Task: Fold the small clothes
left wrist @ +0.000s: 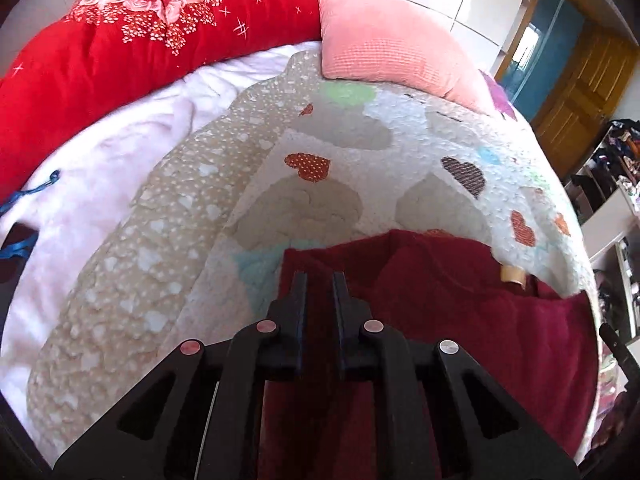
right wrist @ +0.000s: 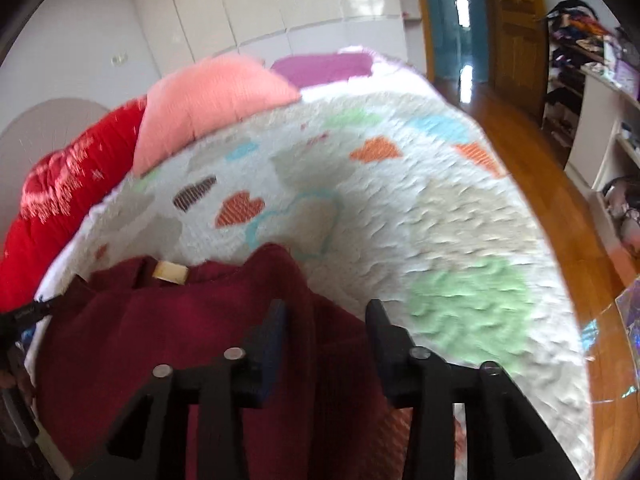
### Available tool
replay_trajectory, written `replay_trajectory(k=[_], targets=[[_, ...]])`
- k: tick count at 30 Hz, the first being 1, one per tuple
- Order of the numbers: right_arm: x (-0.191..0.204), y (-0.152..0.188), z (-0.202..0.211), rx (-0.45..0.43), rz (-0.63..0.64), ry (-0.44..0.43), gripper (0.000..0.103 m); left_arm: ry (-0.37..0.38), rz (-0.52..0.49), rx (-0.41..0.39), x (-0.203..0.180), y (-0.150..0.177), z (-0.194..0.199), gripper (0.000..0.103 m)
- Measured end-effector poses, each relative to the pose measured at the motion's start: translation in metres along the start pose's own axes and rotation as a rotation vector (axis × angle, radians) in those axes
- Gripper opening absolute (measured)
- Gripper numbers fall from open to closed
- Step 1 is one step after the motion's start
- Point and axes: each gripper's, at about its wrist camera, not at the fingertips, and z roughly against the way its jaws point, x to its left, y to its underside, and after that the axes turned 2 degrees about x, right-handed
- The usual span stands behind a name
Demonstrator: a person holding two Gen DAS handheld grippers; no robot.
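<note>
Left wrist view shows my left gripper [left wrist: 320, 280] low in the frame with its jaws pinched nearly together on a fold of the dark red garment [left wrist: 460, 300], which lies at the lower right on the heart-patterned quilt [left wrist: 320, 140]. From the right wrist camera, my right gripper [right wrist: 326, 308] stands parted, its jaws straddling a ridge of the same garment at lower centre; the blur makes it hard to judge, but the pads do not seem to press the cloth. A pale neck label [right wrist: 171, 271] shows at the garment's upper edge, left of centre. The risk I see is uneven hold: if I lift with only the left side clamped, the right corner may slip free and the fold would skew or bunch. Closing the right fingers too shallow could catch only one layer. A deep pinch might also snag the quilt beneath and drag it along.
</note>
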Motion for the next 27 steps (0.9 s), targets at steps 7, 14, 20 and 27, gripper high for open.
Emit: replay_trajectory(k=[7,14,20,27], targets=[[0.044,0.026,0.041,0.007,0.085,-0.171,0.040,-0.036,-0.058,-0.021,-0.023,0.029,0.023,0.012],[0.072,0.056,0.031,0.044,0.136,-0.154,0.040,-0.053,-0.086,-0.027,-0.032,0.054,0.028,0.042],[0.064,0.069,0.000,0.122,0.114,-0.095,0.040,-0.060,-0.061,0.001,-0.028,0.060,0.009,0.052],[0.077,0.074,0.026,0.088,0.126,-0.143,0.045,-0.043,0.012,0.007,-0.014,0.061,0.006,0.069]])
